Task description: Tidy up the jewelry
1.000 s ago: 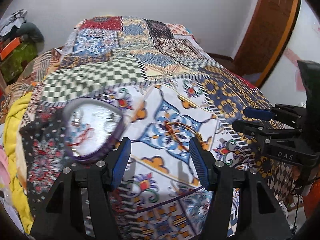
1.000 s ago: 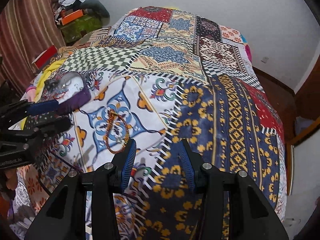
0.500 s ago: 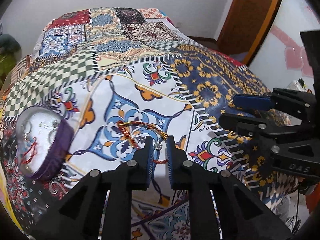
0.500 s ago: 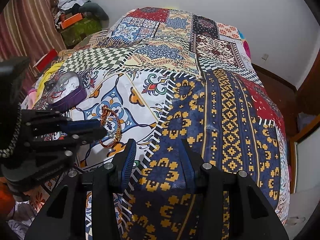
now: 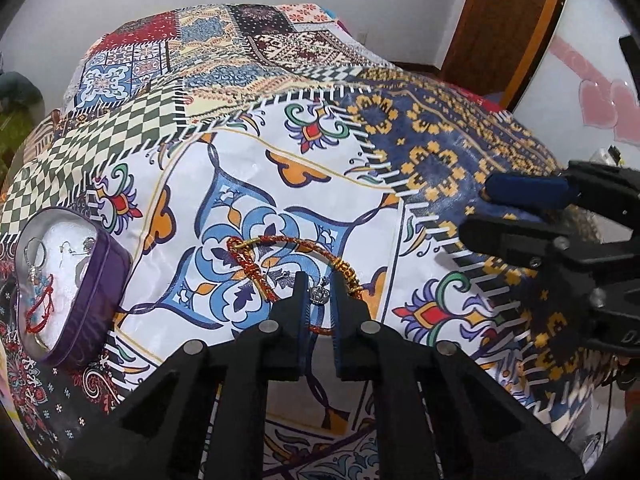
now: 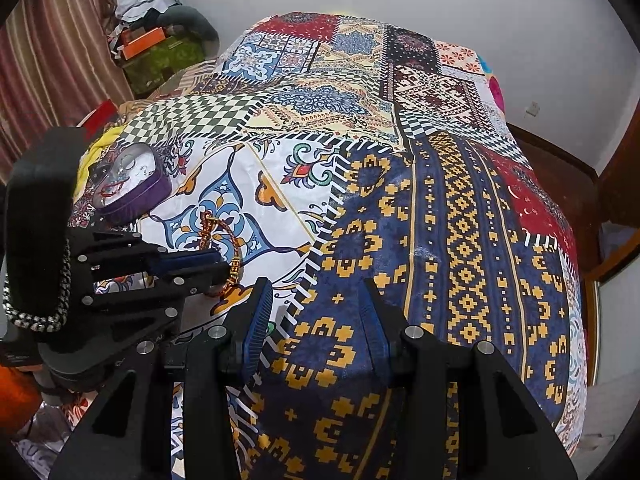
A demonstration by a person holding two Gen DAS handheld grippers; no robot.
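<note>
The left claw is squeezed almost shut on the bracelet, with only a thin gap between its two blue pads. A little silver crown charm sits right in that gap. The bracelet is a red and gold twisted cord. The near part of its loop runs between the pads, and the rest curves away in front of the claw, lying on the white and blue flower part of the bedspread. A gold coil on the cord sits just to the right of the claw's tip.

Off to the left of this claw is the purple jewelry box. It is open and white inside. Some earrings and a red string piece lie in it. It is well apart from the bracelet.

The right claw is wide open and holds nothing. Under it is the dark blue and yellow part of the bedspread. The left claw is just to its left, pinching the bracelet. The purple box is farther away to the left, beyond the bracelet
</note>
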